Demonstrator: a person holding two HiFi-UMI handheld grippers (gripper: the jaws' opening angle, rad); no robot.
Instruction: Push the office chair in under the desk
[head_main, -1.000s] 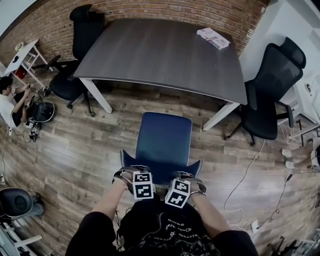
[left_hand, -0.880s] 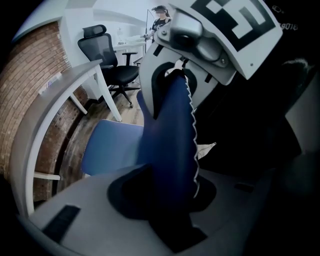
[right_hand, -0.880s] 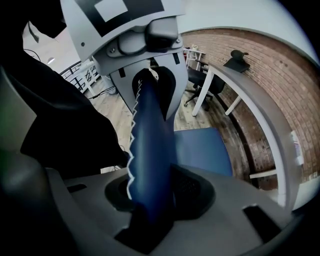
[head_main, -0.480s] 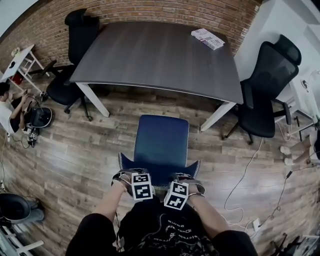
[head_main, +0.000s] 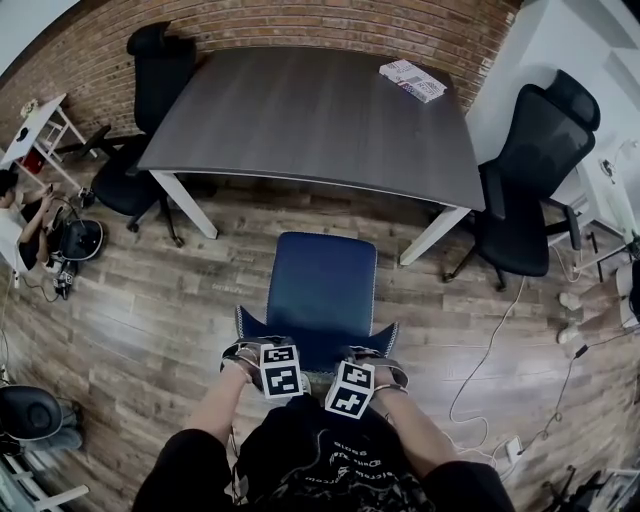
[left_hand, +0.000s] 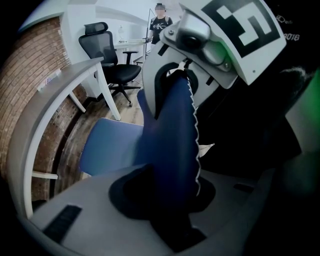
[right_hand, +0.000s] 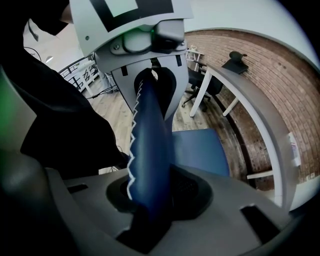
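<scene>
Blue padded office chair (head_main: 322, 290) stands on the wooden plank floor (head_main: 180, 290), facing the dark grey, white-legged surface (head_main: 310, 110) but not yet under it. Left hand-held gripper (head_main: 258, 352) and right hand-held gripper (head_main: 372, 356) have just been closing and now clamp its backrest (left_hand: 170, 140) at the top edge. It is probably light to shove, with a soft rim over a stiff frame.

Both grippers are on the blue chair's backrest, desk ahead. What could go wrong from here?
The left gripper and right gripper have just been closing on the backrest, between their jaws at its top edge only; a hard push might tip the blue chair or slip the grip. Veering right could knock it into the white leg of the desk.
</scene>
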